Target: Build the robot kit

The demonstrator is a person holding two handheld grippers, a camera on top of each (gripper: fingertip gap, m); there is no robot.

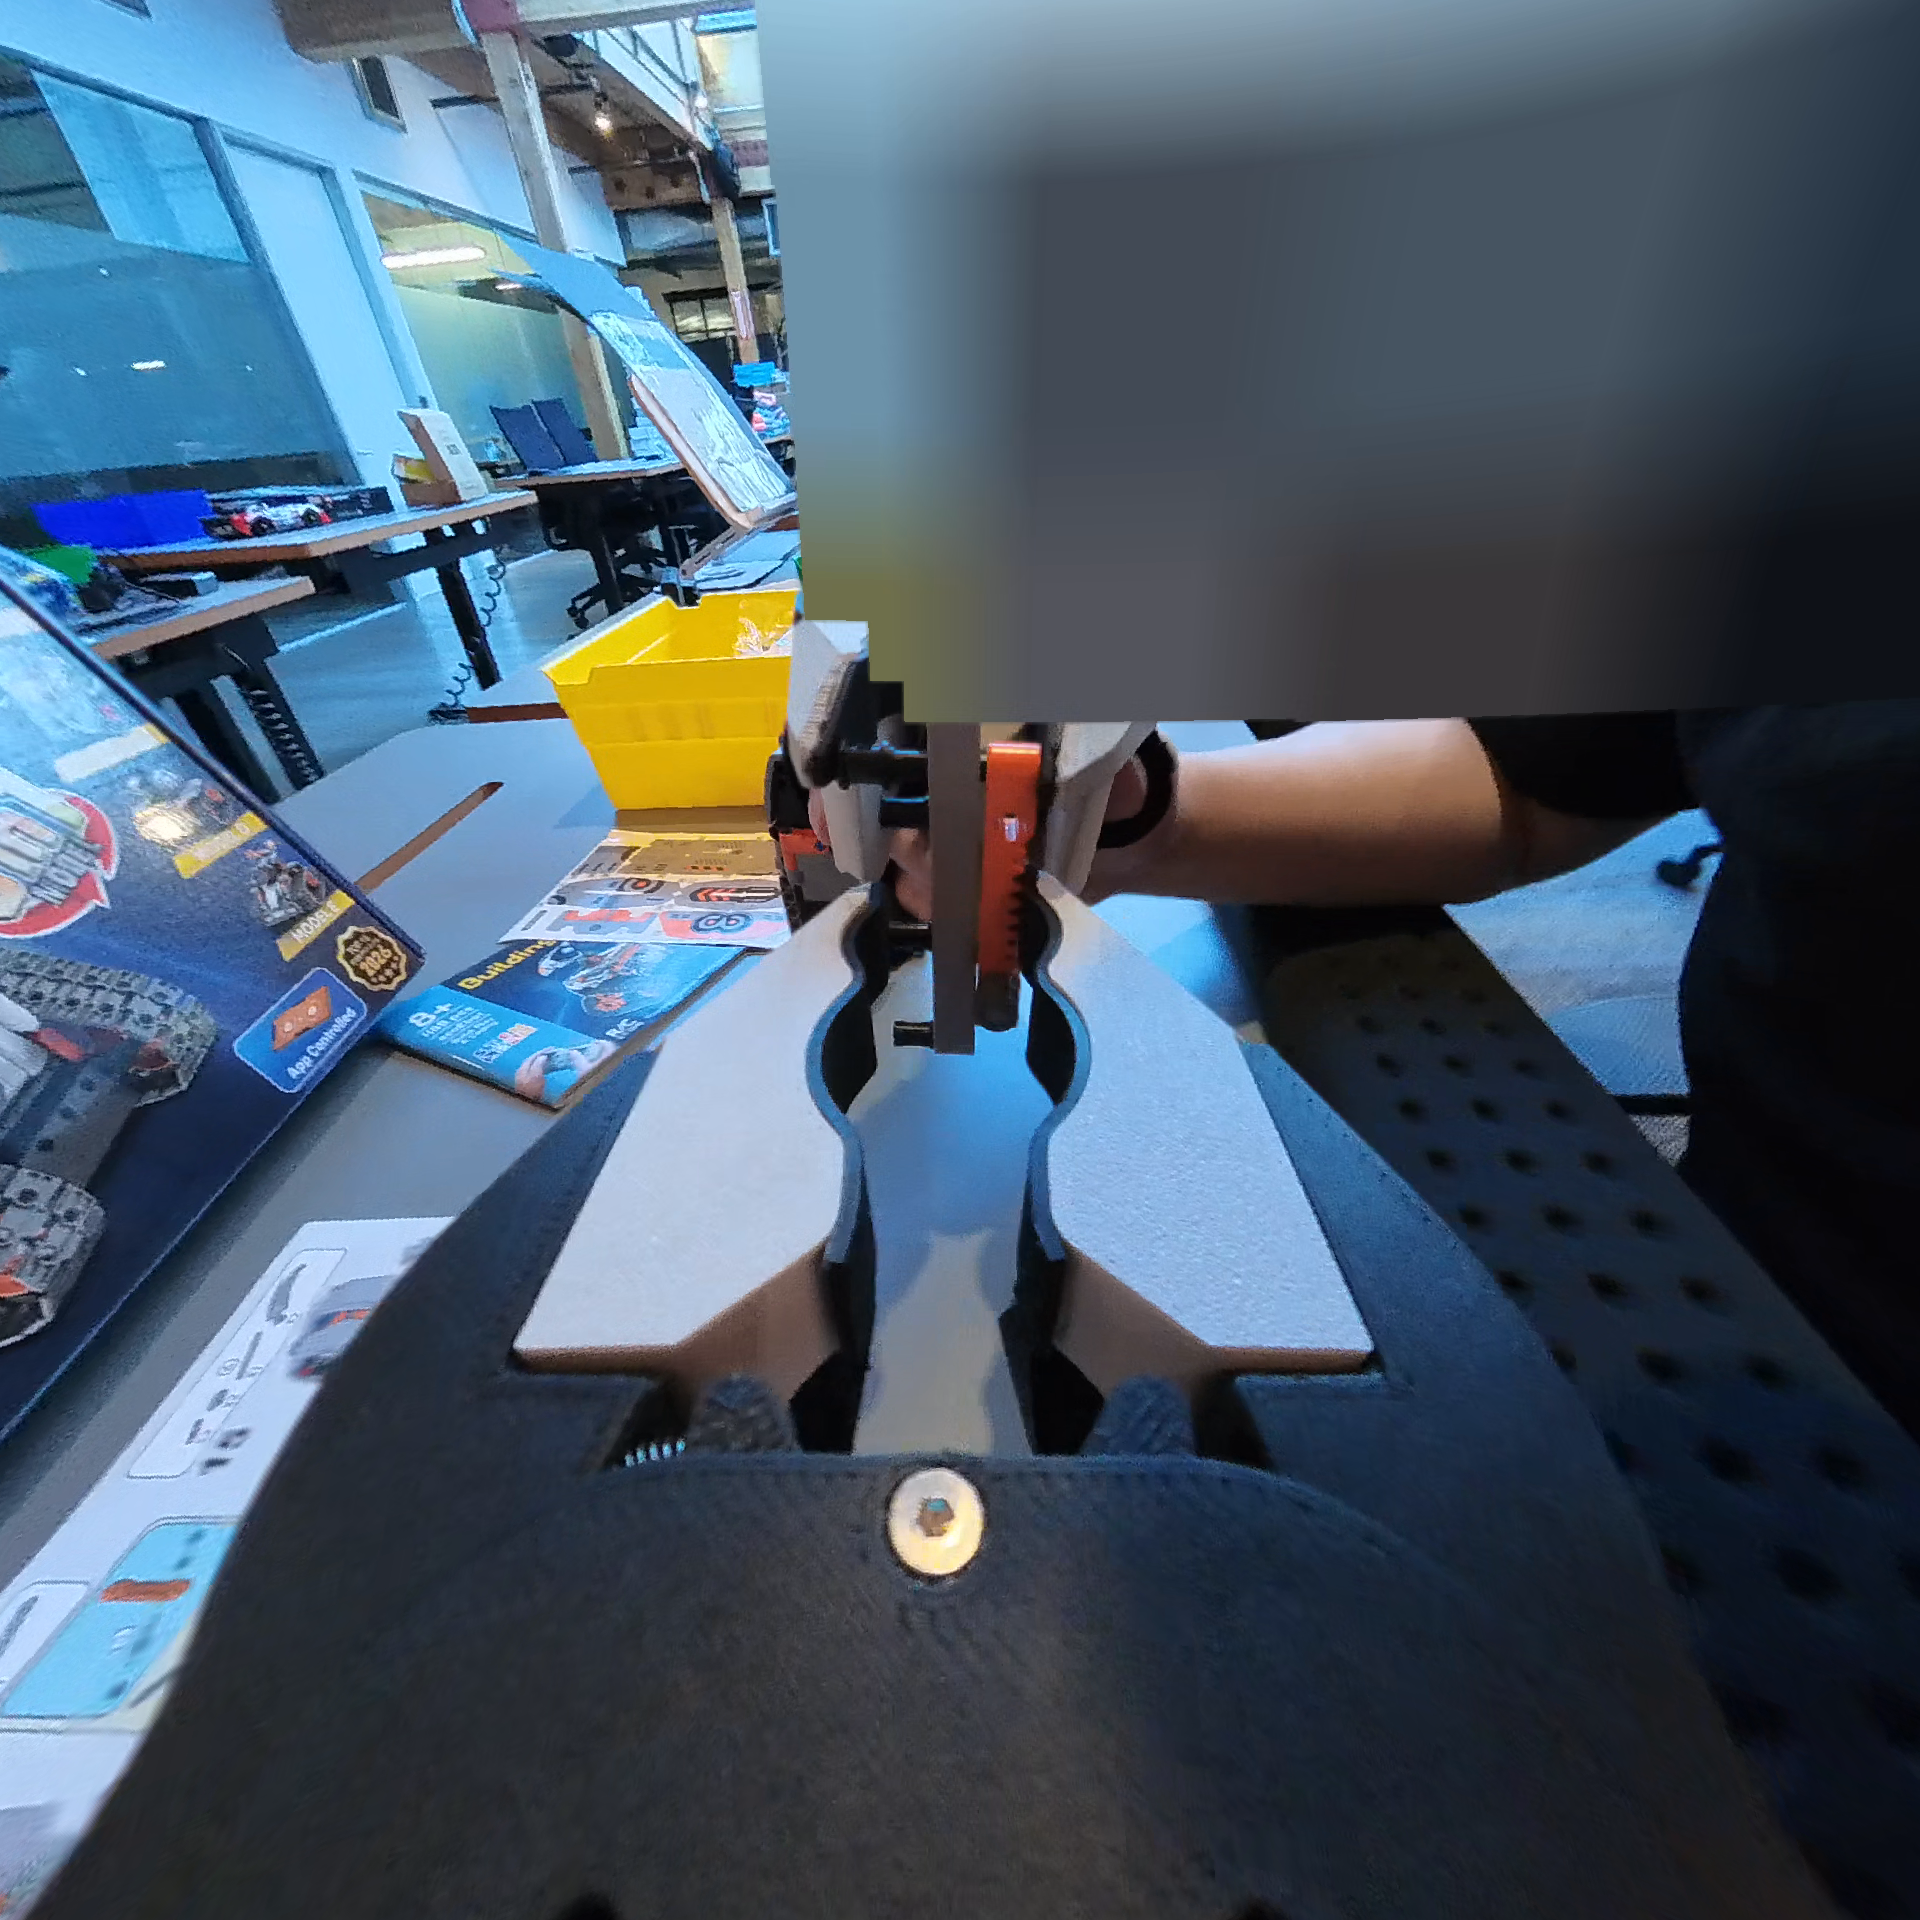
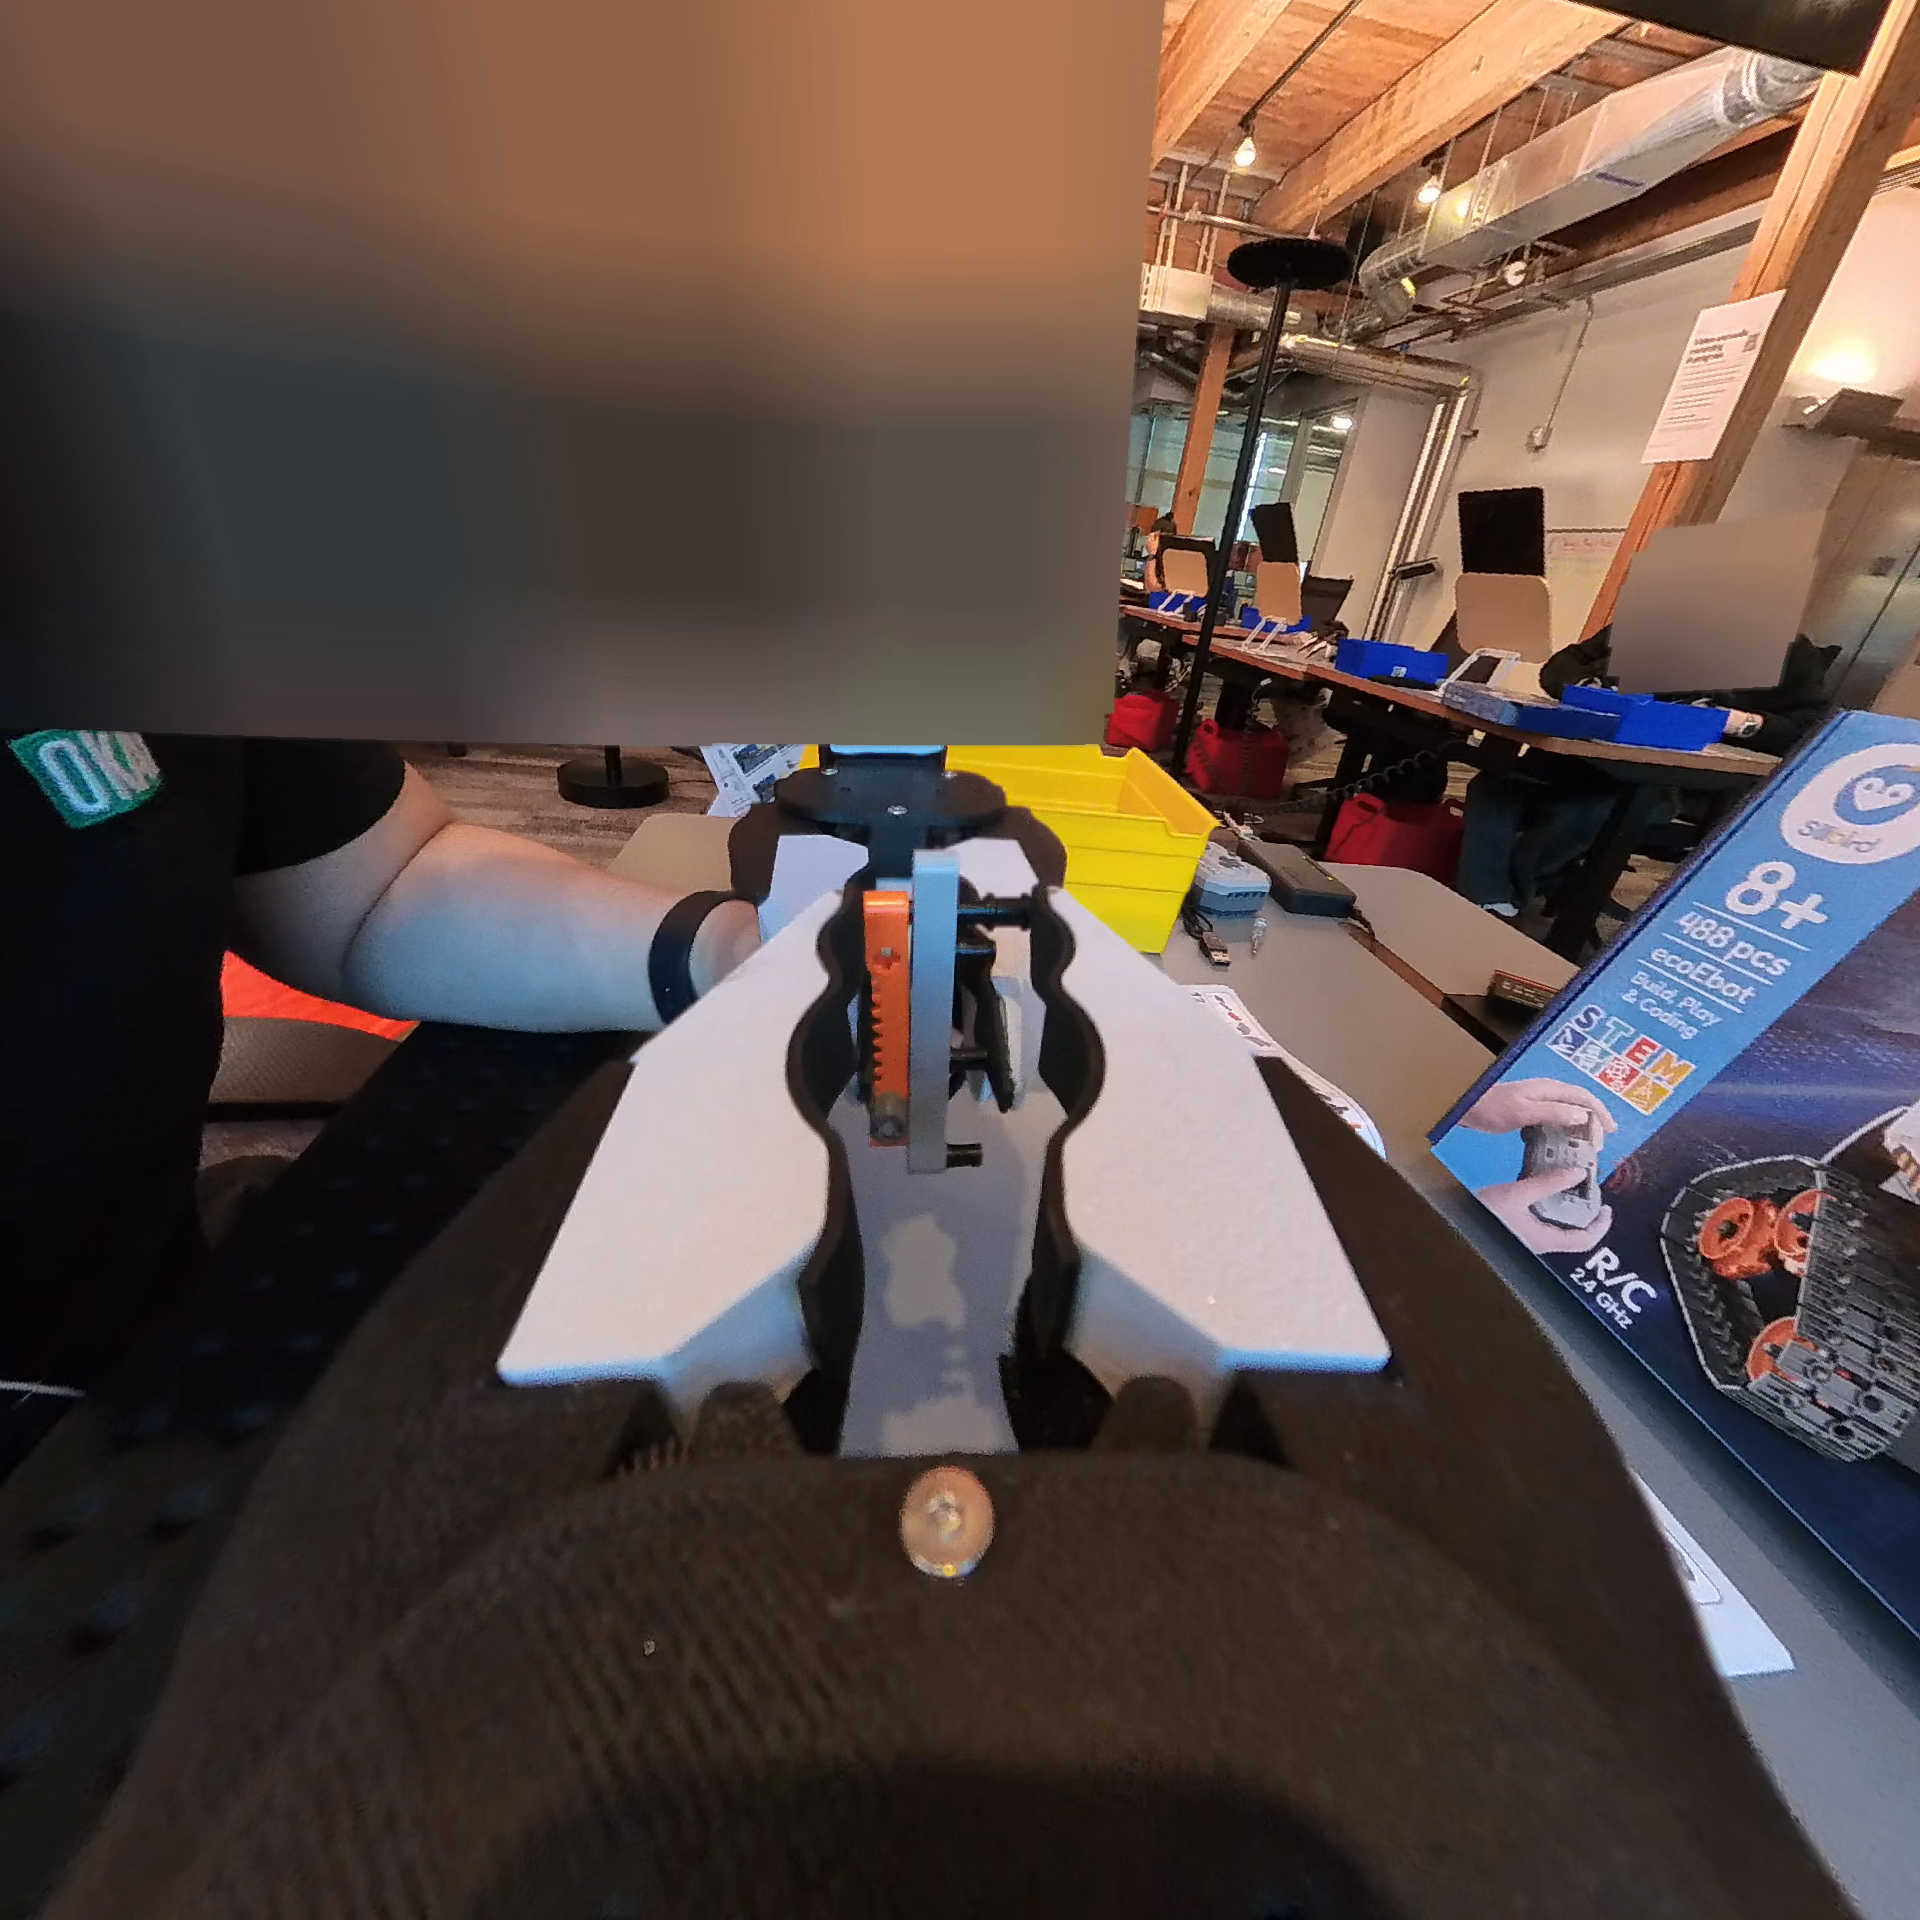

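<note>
Facing each other above the grey table (image 1: 436, 769), the 2 grippers share 1 small brick assembly (image 1: 966, 883): the left gripper (image 1: 951, 914) and right gripper (image 2: 935, 935) both pinch its grey beam and orange toothed rack, steadying it between them near the yellow bin (image 1: 675, 707).
</note>
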